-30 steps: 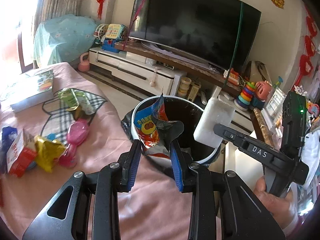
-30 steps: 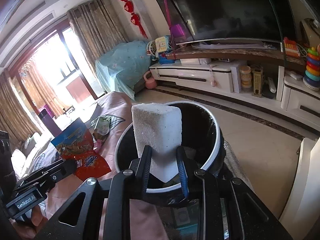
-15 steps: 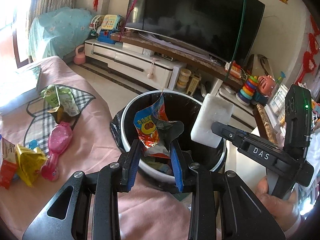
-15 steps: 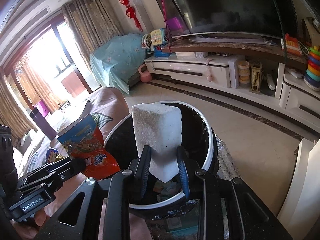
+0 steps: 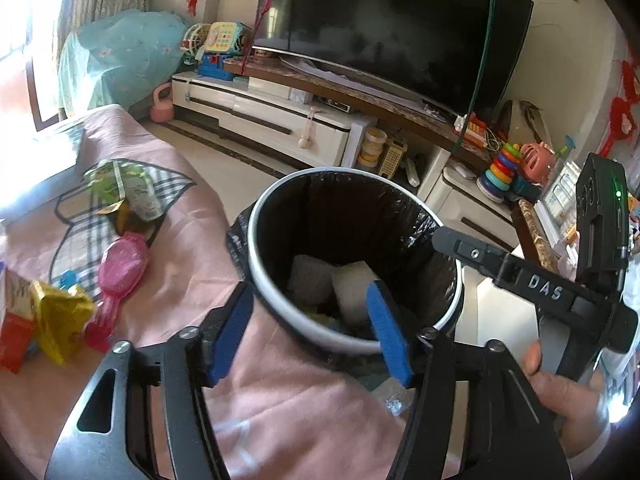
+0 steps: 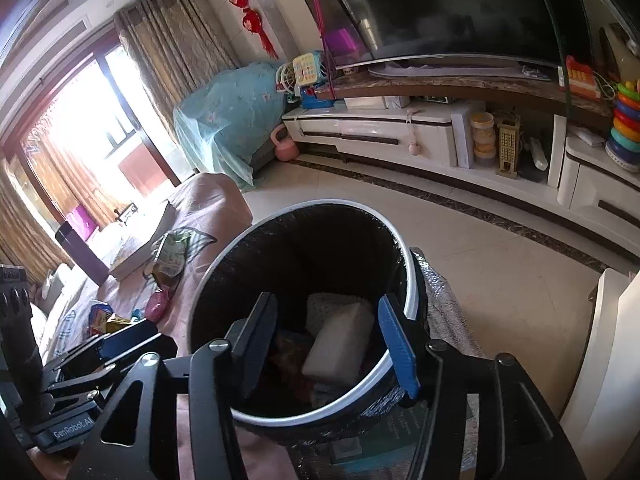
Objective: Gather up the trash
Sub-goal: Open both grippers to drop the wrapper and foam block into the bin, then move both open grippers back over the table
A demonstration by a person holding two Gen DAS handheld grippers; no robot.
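Note:
A round bin with a white rim [image 5: 280, 312] [image 6: 412, 304] and black liner stands against the pink-covered sofa. A white foam block [image 5: 352, 288] [image 6: 340, 344] lies inside it on other trash. My left gripper [image 5: 312, 332] is open and empty over the bin's near rim. My right gripper [image 6: 328, 340] is open and empty above the bin mouth; it also shows in the left wrist view [image 5: 452, 240]. More trash lies on the sofa: a yellow wrapper [image 5: 60, 320], a red packet [image 5: 14, 328] and a green pouch [image 5: 124, 188].
A pink brush [image 5: 120, 272] lies on the pink sofa cover [image 5: 192, 264]. A TV [image 5: 392, 28] stands on a white cabinet [image 5: 272, 120] across the tiled floor [image 6: 500, 272]. Toys crowd the cabinet's right end [image 5: 500, 168]. A white object [image 6: 608, 352] stands right of the bin.
Both grippers have opened. The snack packet has left my left gripper and the white foam block has left my right gripper; the block now lies in the bin.

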